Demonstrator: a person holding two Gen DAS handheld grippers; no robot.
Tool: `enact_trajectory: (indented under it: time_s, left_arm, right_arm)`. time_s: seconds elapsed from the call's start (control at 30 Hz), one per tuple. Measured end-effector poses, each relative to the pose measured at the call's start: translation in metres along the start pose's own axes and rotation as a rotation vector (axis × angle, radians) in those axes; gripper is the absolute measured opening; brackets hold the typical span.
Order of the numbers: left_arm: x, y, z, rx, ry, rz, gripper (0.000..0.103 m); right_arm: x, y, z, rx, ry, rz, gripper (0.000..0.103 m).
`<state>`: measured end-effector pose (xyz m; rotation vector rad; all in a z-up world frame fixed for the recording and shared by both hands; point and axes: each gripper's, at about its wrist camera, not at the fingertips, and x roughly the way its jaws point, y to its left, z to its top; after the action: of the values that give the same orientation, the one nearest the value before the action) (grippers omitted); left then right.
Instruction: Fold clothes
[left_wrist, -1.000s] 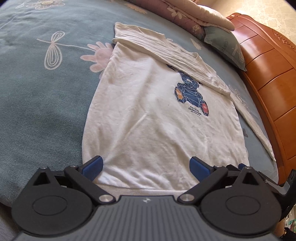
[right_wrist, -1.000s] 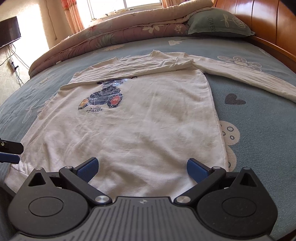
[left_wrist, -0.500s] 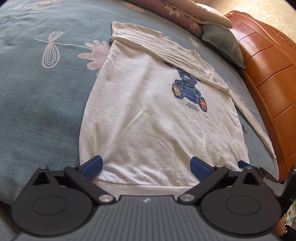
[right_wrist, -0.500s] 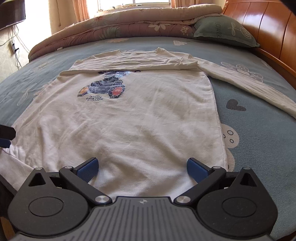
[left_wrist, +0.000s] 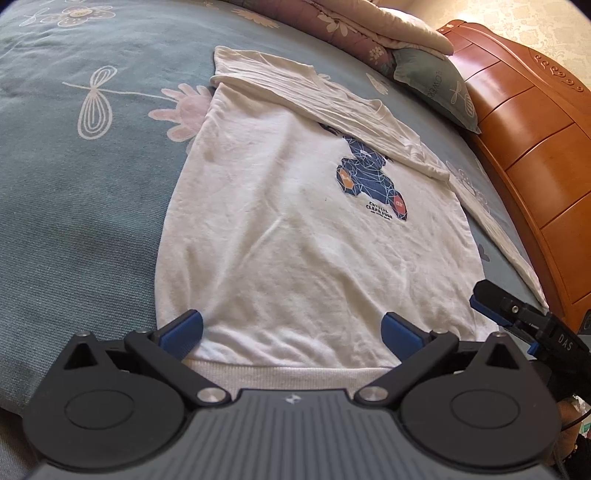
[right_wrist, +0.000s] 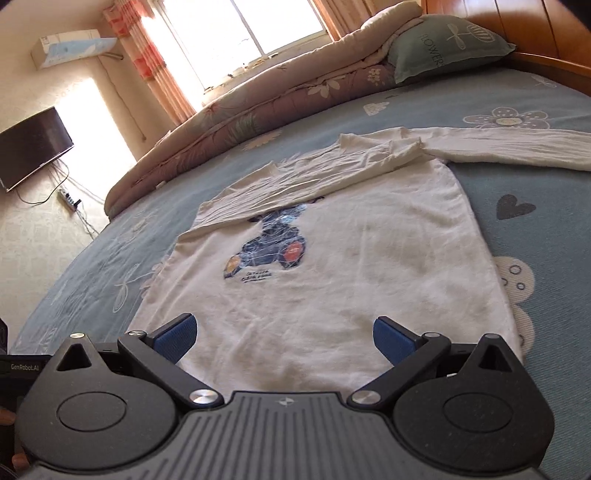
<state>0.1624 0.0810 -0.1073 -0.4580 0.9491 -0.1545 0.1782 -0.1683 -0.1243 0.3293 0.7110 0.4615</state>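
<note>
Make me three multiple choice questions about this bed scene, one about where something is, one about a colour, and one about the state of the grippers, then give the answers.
1. Where does the green pillow lie?
A. on the shirt
B. by the wooden headboard
C. on the floor

2. What colour is the long-sleeved shirt?
A. white
B. red
C. black

3. How does the left gripper stand?
A. shut on the hem
B. shut on a sleeve
C. open

Answers:
1. B, the pillow rests against the headboard, beyond the shirt.
2. A, the cloth is white with a dark blue bear print.
3. C, its blue pads sit wide apart over the hem; the right gripper is open too.
</note>
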Motion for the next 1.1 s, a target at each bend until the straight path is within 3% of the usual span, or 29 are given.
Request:
enact_trajectory:
  time_s: [0.17,0.5,0.8,0.93,1.1]
  left_arm:
    - [-0.001,0.002,-0.001,-0.004,-0.014,-0.014,0.102]
    - [-0.006,-0.006,0.002,-0.015,0.002,0.010,0.102]
    - [-0.048,-0.051,0.031,0.075,-0.080,-0.019,0.102]
    - [-0.036,-0.078,0.055,0.146,-0.080,-0.051,0.102]
    - [-0.001,-0.101,0.078,0.212,-0.057,-0.108,0.102]
  right_arm:
    - [0.007,-0.001,-0.007,-0.039,0.049,-0.097,0.103]
    - [-0.003,-0.032,-0.007,0.121,0.006,-0.018,0.103]
    - [-0.008,-0.042,-0.013,0.176,-0.045,0.033,0.103]
    - [-0.011,-0.044,-0.020,0.143,-0.074,0.060,0.103]
    - [-0.014,-0.033,-0.029,0.002,-0.066,0.038,0.103]
